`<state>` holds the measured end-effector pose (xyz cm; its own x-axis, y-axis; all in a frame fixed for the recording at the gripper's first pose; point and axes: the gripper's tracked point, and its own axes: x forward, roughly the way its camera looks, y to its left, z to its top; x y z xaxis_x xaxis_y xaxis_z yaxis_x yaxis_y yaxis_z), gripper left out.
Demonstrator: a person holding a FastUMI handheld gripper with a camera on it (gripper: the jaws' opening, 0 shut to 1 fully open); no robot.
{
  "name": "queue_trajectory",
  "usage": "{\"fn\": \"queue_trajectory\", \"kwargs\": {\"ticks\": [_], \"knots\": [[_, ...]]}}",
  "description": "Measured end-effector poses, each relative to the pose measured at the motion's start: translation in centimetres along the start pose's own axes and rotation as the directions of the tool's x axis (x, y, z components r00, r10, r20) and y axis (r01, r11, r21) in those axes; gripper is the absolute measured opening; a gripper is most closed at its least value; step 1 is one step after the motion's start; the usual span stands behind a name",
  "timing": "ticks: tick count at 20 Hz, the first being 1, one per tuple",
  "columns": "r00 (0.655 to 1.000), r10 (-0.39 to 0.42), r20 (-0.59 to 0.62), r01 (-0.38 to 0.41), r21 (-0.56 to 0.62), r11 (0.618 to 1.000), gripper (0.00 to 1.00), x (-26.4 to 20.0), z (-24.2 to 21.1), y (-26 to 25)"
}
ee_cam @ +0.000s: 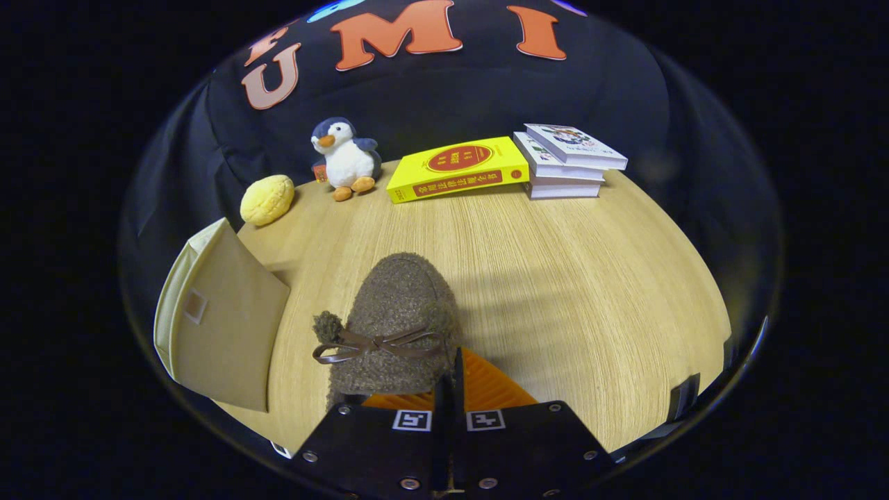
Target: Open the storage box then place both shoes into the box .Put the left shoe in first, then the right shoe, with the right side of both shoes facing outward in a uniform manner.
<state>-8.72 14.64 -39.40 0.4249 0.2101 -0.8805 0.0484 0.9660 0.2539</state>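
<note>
A brown fuzzy shoe [397, 316] with a dark ribbon bow across its top hangs just ahead of my fingers, toe pointing away over the wooden table [569, 292]. My gripper [451, 378] is shut on the shoe's rear rim, with the fingers nearly together on its right side. The cream fabric storage box [226, 326] stands to the left of the shoe, close to the table's near edge. It turns a flat panel with a small label pocket toward me, and its inside is hidden.
Along the back of the table are a yellow bun-shaped toy [267, 199], a plush penguin [345, 160], a yellow book [458, 169] and a stack of white books [566, 163]. Bare wood stretches right of the shoe.
</note>
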Motion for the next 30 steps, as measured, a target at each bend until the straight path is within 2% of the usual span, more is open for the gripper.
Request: {"fn": "queue_trajectory", "kwargs": {"ticks": [4,8,14,23,27,30], "knots": [[1.0,0.023,0.02,-0.023,0.014,1.0,0.04,-3.4,2.9,2.9],[0.999,0.002,0.038,0.0,-0.062,0.998,0.04,-6.2,4.9,5.5],[0.997,0.078,0.006,-0.078,-0.061,0.995,0.04,-8.6,6.9,13.1],[0.982,0.183,-0.036,-0.186,-0.126,0.974,0.04,-8.1,7.5,25.4],[0.981,0.185,-0.061,-0.192,-0.154,0.969,0.04,-6.7,6.6,29.0],[0.984,0.156,-0.086,-0.169,-0.182,0.969,0.04,-4.6,5.5,30.4]]}}
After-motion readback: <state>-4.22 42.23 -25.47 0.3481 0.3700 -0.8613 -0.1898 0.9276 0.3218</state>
